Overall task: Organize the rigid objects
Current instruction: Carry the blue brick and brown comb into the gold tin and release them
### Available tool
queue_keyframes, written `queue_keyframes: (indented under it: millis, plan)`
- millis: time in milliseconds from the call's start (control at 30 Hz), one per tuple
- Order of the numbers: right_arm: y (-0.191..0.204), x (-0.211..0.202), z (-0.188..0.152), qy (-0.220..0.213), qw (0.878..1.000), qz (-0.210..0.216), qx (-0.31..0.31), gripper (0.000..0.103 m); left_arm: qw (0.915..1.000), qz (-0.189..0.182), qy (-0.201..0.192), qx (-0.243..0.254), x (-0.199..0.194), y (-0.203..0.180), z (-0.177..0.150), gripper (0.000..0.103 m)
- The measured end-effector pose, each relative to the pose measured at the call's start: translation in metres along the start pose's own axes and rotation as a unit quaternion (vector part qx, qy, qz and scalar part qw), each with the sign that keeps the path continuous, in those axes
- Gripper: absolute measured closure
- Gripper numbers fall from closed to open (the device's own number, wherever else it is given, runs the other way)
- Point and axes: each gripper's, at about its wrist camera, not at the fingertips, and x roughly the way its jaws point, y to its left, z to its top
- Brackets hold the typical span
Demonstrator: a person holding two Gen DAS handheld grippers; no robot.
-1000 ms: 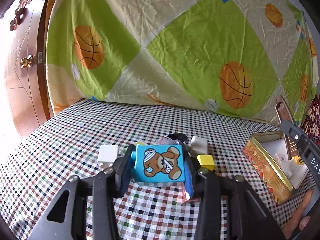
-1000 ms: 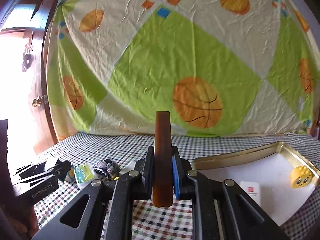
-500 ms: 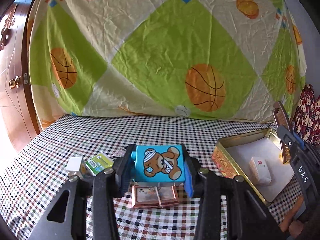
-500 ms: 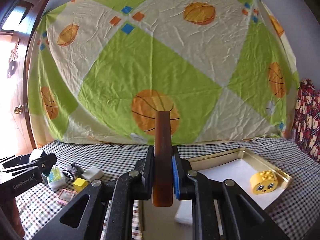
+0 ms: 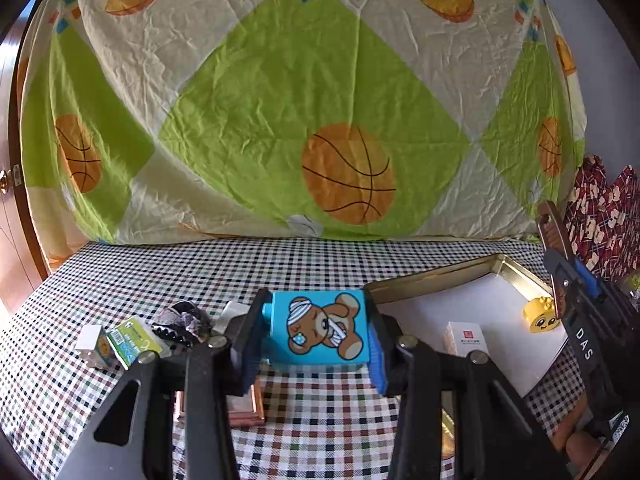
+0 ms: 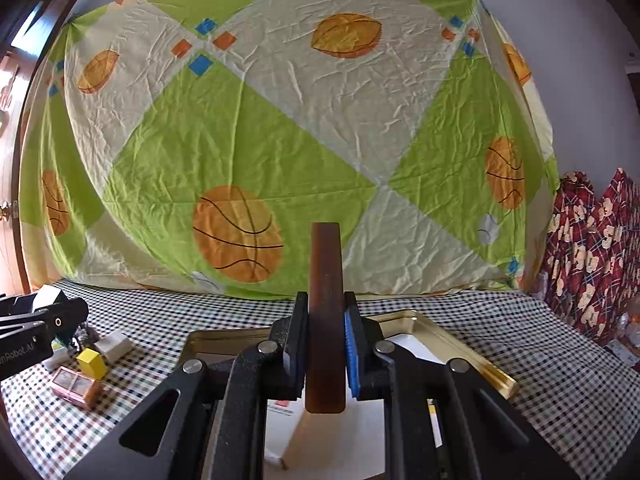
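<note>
My left gripper [image 5: 316,338] is shut on a blue toy block with a bandaged bear [image 5: 320,330], held above the checked tablecloth just left of the gold tin tray [image 5: 432,278]. Inside that tray lie a yellow smiley block [image 5: 540,314] and a small white box [image 5: 466,338]. My right gripper [image 6: 326,350] is shut on a flat brown bar [image 6: 325,312] that stands upright between the pads, over the near part of the gold tray [image 6: 460,344]. In the left wrist view the right gripper [image 5: 576,300] shows at the right edge, above the tray.
Left of the tray lie loose items: a white block [image 5: 94,346], a green-and-white carton [image 5: 134,338], a dark patterned bundle [image 5: 182,318], a pink framed case [image 6: 76,386], a yellow cube [image 6: 92,362]. A basketball-print sheet [image 5: 320,120] hangs behind the table. A wooden door [image 5: 8,200] stands left.
Both grippers have swung right with their loads. The tray has come toward the middle of both views, and the loose pile has slid left. Neither grip has changed.
</note>
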Motion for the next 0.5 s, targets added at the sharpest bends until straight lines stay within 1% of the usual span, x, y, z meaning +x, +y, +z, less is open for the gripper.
queue_keyframes:
  millis: [333,400,500]
  plan:
    - [-0.052,0.013,-0.002,0.008,0.999,-0.049,0.001,0.086,0.9986,-0.044,0.005,0.031,0.022,-0.061,0.002,0.061]
    - [-0.065,0.015,-0.002,0.011,0.998,-0.057,0.008,0.086,0.9981,-0.051,0.009,0.033,0.027,-0.072,0.002,0.061]
    - [-0.083,0.022,-0.005,0.026,0.997,-0.061,0.030,0.086,0.9972,-0.060,0.014,0.041,0.034,-0.087,0.003,0.061]
